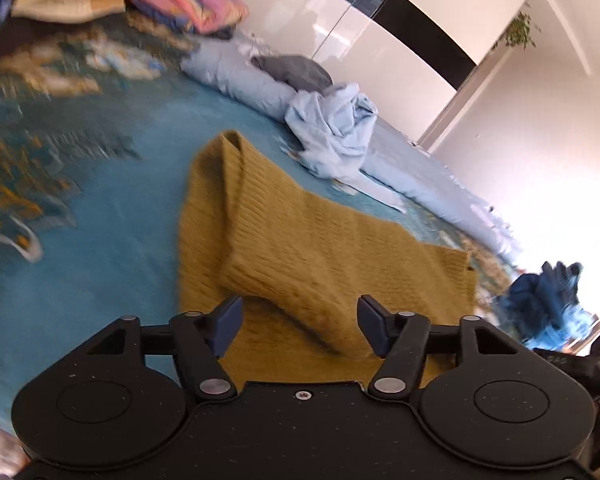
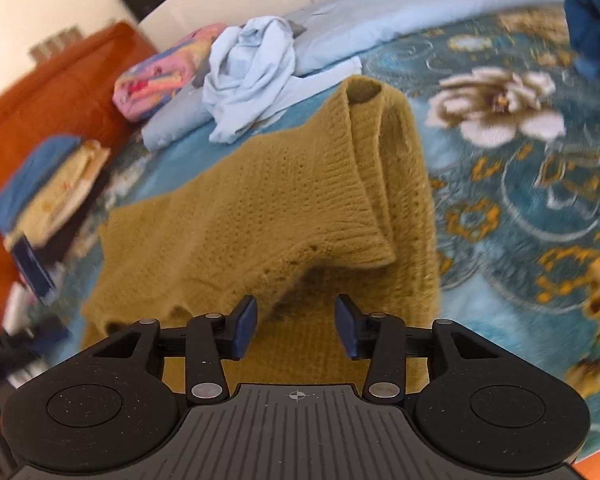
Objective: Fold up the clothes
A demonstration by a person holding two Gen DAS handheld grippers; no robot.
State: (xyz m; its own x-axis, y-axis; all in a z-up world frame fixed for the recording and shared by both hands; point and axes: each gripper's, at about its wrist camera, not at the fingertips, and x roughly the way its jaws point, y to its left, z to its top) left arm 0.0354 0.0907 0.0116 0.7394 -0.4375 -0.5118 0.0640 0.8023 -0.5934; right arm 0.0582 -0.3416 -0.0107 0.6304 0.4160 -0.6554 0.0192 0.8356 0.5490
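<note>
The left gripper [image 1: 300, 326] stands wide, its blue pads [image 1: 228, 322] apart and holding nothing; between them lies the mustard knit sweater [image 1: 284, 240], a folded sleeve running from about 11 o'clock down toward the right pad; whether a pad brushes the knit cannot be told. The right gripper [image 2: 296, 326] is likewise spread wide and empty, poised just over the near edge of the same sweater [image 2: 260, 200], whose ribbed cuff opens at 12 o'clock and whose doubled layer hangs in a fold at 1 o'clock. The sweater rests on a teal bedspread [image 2: 520, 208] patterned with pale flowers and gold motifs; at 11 o'clock of the right view a crumpled light-blue garment [image 2: 252, 72] sits against a pale blue pillow [image 2: 380, 20]; beside it a pink printed bundle [image 2: 156, 80]; at 9 o'clock a blurred stack of folded cloth [image 2: 48, 192]; at 1 o'clock a dark blue garment [image 2: 592, 20] at the frame's edge. No containers show.
</note>
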